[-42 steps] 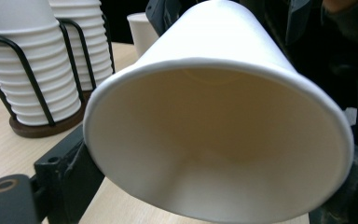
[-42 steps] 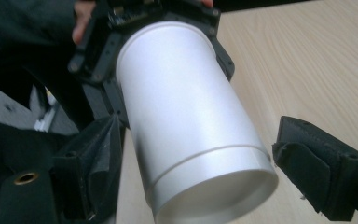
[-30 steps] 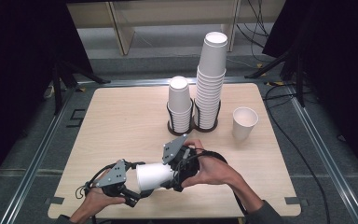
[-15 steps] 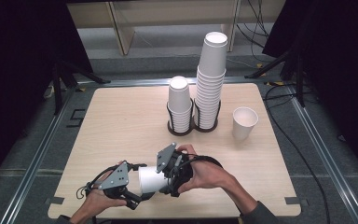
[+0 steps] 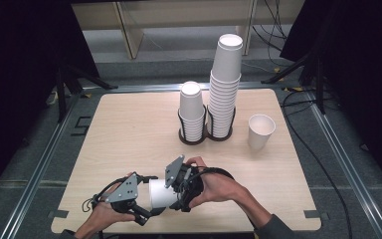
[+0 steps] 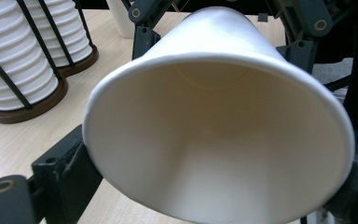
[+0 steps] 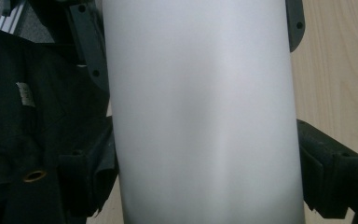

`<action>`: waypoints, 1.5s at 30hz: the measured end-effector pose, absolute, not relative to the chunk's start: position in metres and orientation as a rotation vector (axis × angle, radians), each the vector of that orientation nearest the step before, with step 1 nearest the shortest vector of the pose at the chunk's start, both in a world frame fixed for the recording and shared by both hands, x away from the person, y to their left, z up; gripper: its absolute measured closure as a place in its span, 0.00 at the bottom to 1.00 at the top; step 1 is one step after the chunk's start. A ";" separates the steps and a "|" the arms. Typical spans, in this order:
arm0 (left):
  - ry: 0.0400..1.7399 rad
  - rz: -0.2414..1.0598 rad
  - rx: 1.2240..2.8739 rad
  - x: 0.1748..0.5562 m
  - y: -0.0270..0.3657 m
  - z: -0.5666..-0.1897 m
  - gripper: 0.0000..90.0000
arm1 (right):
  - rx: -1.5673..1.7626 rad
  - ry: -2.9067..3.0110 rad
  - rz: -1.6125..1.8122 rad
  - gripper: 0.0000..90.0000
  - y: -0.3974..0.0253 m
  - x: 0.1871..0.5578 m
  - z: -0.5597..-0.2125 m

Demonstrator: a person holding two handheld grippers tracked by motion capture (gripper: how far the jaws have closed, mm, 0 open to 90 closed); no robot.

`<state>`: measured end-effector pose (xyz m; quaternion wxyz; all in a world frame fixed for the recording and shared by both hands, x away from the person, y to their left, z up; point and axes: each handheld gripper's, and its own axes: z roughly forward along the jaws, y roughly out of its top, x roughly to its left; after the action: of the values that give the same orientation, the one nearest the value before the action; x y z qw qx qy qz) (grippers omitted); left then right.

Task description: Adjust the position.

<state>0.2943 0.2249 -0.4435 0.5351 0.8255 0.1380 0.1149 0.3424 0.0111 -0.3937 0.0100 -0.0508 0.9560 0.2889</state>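
Note:
A white paper cup (image 5: 162,194) lies on its side just above the table's front edge, held between both grippers. My left gripper (image 5: 146,200) is shut on its rim end. In the left gripper view the cup's open mouth (image 6: 219,130) faces the camera, squeezed slightly oval between the jaws of that gripper (image 6: 205,191). My right gripper (image 5: 178,191) is shut on the cup's other end. In the right gripper view the cup's wall (image 7: 200,116) stands between the two black jaws of that gripper (image 7: 205,177), which press on both sides.
At the back middle of the wooden table (image 5: 129,129) a black wire holder carries a short cup stack (image 5: 191,112) and a tall cup stack (image 5: 225,89). A single upright cup (image 5: 260,132) stands to their right. Metal rails frame the table.
My right gripper has moved down and left, closer to the left gripper, so less of the cup shows between them. The left gripper has barely shifted.

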 end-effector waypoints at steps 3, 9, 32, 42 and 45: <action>0.339 0.244 1.917 0.295 0.224 -0.446 0.07 | -0.163 2.988 0.913 0.22 0.009 0.343 -0.393; 0.362 0.225 1.838 0.298 0.231 -0.446 0.05 | -0.144 2.982 1.006 0.23 0.001 0.347 -0.391; 0.546 0.226 1.521 0.305 0.253 -0.436 0.15 | 0.153 2.724 1.449 0.22 -0.033 0.365 -0.380; 0.574 0.220 1.554 0.306 0.247 -0.437 0.04 | 0.082 2.707 1.514 0.22 -0.026 0.362 -0.384; 0.559 0.221 1.555 0.305 0.246 -0.438 0.00 | 0.068 2.723 1.521 0.23 -0.023 0.360 -0.385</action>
<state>0.3053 0.2463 -0.4376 0.6722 0.6906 0.2482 0.0982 0.3601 -0.0232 -0.3853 0.0112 0.0218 0.8728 0.4874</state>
